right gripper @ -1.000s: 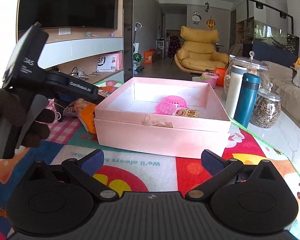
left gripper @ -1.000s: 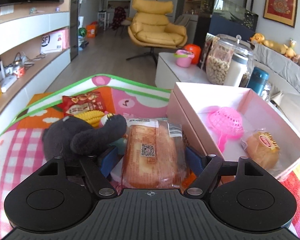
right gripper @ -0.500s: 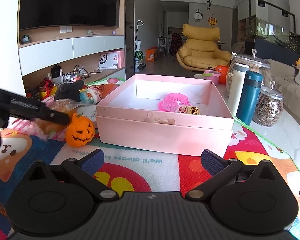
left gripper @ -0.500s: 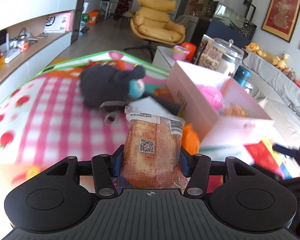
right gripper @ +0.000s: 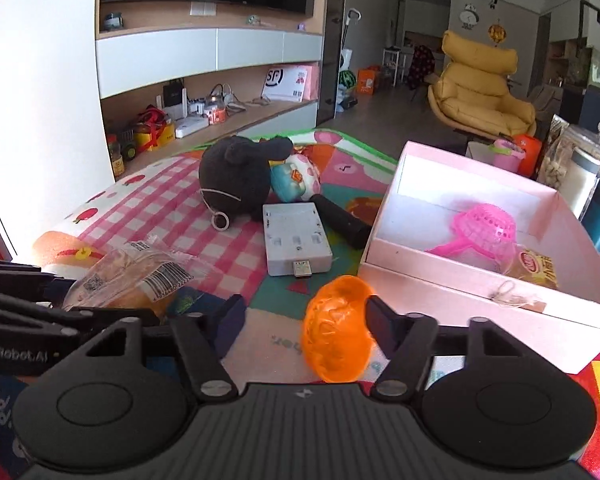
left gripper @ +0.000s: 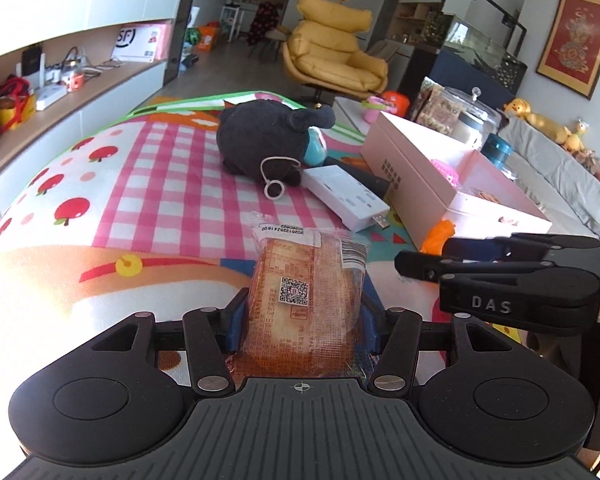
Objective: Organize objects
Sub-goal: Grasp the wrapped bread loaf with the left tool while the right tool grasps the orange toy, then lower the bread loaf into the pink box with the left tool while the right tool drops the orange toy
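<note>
Two grippers share the scene over a bright patterned play mat that covers the worktop; at the far left the left gripper has its blue-padded fingers clamped on a clear-wrapped orange-brown bread loaf with a QR label, which is held off the mat and points forward; beyond it lies a dark grey plush toy with a white string loop, with a white flat plastic device with a USB plug just beside it and a black cylinder touching that device's far edge; further right, the right gripper has its fingers apart around a translucent orange pumpkin-shaped toy, the right finger touching its side and the left finger well clear; rightmost stands an open pale pink cardboard box, which already contains a pink plastic strainer and a small wrapped round bun; judged from this, the step in hand is gathering loose items for the box, the loaf secured and the pumpkin not yet gripped; the next move calls for closing the right fingers squarely on the rounded, slippery-looking pumpkin, then carrying both items rightward over the box wall without clipping its rim, and releasing the soft loaf gently so it is not crushed.
</note>
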A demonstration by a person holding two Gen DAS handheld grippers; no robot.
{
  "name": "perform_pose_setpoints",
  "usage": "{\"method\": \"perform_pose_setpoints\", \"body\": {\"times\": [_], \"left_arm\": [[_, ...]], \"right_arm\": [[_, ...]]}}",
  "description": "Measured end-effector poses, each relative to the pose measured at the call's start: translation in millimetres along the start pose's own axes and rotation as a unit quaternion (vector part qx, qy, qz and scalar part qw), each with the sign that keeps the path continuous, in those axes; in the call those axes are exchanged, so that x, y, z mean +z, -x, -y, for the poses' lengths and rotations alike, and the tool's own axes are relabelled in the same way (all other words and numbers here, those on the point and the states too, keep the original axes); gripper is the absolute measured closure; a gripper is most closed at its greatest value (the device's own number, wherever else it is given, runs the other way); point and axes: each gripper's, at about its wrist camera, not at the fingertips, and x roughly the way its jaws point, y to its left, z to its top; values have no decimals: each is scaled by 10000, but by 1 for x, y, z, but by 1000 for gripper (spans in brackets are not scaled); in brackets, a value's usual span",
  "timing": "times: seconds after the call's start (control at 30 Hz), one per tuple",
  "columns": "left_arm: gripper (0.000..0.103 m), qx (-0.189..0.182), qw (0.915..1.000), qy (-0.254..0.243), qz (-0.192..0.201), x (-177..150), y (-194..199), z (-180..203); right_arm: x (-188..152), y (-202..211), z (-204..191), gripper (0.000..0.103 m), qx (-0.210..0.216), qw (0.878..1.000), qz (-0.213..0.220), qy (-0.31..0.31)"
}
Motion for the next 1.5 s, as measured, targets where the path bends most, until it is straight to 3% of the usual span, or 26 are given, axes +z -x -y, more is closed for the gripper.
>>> {"method": "perform_pose_setpoints", "body": {"times": [0.07, 0.27, 0.37, 0.5, 0.6, 0.77, 0.83, 0.97, 1.1, 1.2, 1.37, 1.5], "left_arm": [[45, -123, 9999, 27, -31, -1, 0, 1], [45, -351, 9994, -15, -49, -4, -2, 11], [45, -411, 9991, -120, -78, -6, -4, 18], [45, -364, 9991, -218, -70, -8, -5, 22], [45, -348, 9991, -234, -69, -8, -5, 23], [45, -254, 9991, -334, -78, -9, -4, 27], [45, -178, 9989, -416, -101, -10, -3, 30], [45, -125, 9979, -599, -194, -13, 3, 40], [45, -429, 9963, -746, -56, -5, 21, 61], [45, -672, 9930, -945, 237, 23, 33, 89], [45, -647, 9865, -1252, 832, 89, 17, 143], [44, -1087, 9905, -396, 740, 133, -44, 153]], "right_arm": [[-7, 2, 2, 56, 22, 9998, -116, 147], [-34, 27, 19, 55, -768, 9959, 12, 469], [-39, 42, 30, 46, -712, 9967, 145, 367], [-37, 45, 40, 17, -464, 9987, 218, -63], [-30, 34, 41, 14, -356, 9987, 265, -253], [-19, 7, 35, 17, -474, 9985, 184, -214], [-17, 5, 33, 44, -508, 9985, 62, -186], [-28, 34, 35, 44, -362, 9990, 248, -114], [-43, 83, 48, 44, -252, 9979, 571, -151], [-45, 113, 62, 44, -352, 9950, 917, -203], [-43, 137, 84, 44, -492, 9866, 1515, -343], [-52, 137, 97, 44, -445, 9840, 1610, -626]]}}
